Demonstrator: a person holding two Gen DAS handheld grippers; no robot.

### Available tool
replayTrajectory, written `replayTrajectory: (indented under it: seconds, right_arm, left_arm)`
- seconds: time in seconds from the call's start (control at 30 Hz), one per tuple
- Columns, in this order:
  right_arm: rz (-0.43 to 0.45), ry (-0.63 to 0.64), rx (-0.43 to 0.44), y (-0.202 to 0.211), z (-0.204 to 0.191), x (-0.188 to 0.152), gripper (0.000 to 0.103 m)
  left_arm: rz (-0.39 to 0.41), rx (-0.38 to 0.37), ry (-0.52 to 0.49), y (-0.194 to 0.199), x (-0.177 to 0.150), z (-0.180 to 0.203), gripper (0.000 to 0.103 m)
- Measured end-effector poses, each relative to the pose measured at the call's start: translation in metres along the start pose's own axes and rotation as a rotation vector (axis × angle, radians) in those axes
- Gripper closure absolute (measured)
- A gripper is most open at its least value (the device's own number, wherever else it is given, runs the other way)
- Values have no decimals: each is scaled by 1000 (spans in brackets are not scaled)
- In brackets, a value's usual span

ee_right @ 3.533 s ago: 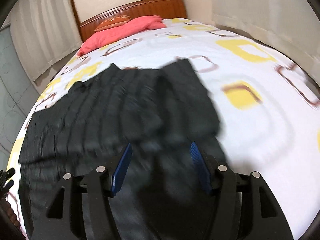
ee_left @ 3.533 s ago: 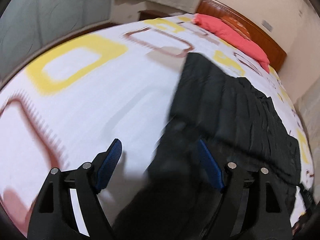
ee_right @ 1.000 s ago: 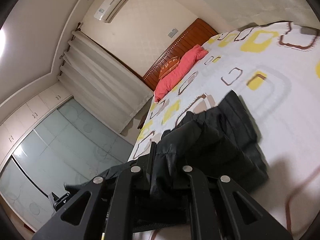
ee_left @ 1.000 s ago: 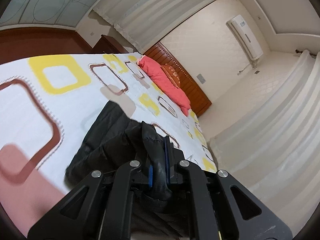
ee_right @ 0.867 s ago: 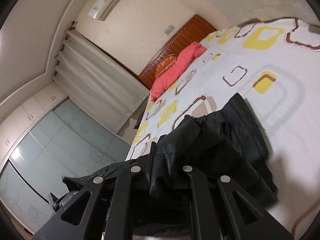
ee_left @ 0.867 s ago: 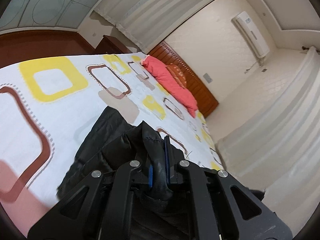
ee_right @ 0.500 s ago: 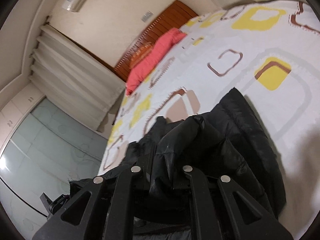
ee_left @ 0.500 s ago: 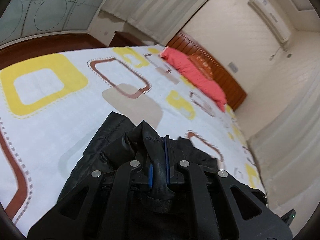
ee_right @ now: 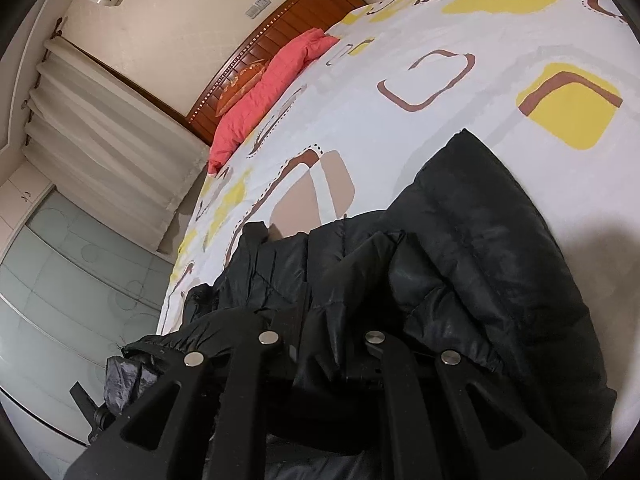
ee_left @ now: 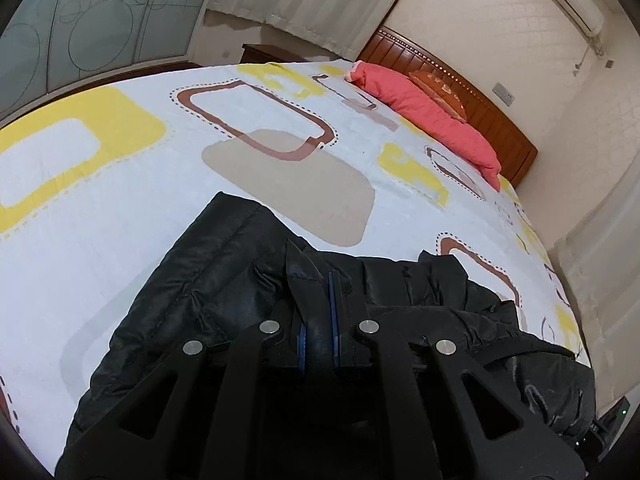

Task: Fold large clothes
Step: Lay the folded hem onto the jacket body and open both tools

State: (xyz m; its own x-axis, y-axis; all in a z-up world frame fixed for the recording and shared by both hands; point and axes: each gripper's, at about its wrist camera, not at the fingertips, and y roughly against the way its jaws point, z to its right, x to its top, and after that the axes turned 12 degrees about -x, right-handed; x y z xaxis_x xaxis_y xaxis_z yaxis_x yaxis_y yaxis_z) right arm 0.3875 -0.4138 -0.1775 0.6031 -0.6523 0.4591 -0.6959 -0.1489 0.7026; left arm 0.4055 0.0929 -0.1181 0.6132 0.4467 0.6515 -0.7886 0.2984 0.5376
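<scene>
Black jacket (ee_left: 208, 280) pinched in both claws, seemingly doubled over, on bed (ee_left: 120, 184)

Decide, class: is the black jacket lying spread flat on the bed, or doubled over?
Doubled over. The black jacket lies bunched in layers on the bed, one pinched edge raised in each shut gripper: left, right.

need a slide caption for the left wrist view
Left gripper shut on a fold of the black puffer jacket, over the patterned bedsheet.
</scene>
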Motion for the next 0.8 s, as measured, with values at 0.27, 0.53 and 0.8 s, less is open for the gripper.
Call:
replayTrajectory:
  seconds: [0.27,0.53,0.8]
  right_arm:
    - [18,-8,70,28,-10,5,33]
    - [53,35,59,54,-23,-6,32]
    - [30,157,-60,31,-52,-17,35]
  left_arm:
    - [17,-86,59,31,12,4,32]
    - [51,-94,46,63,17,10,21]
    - [-25,-63,-34,41,13,20,21]
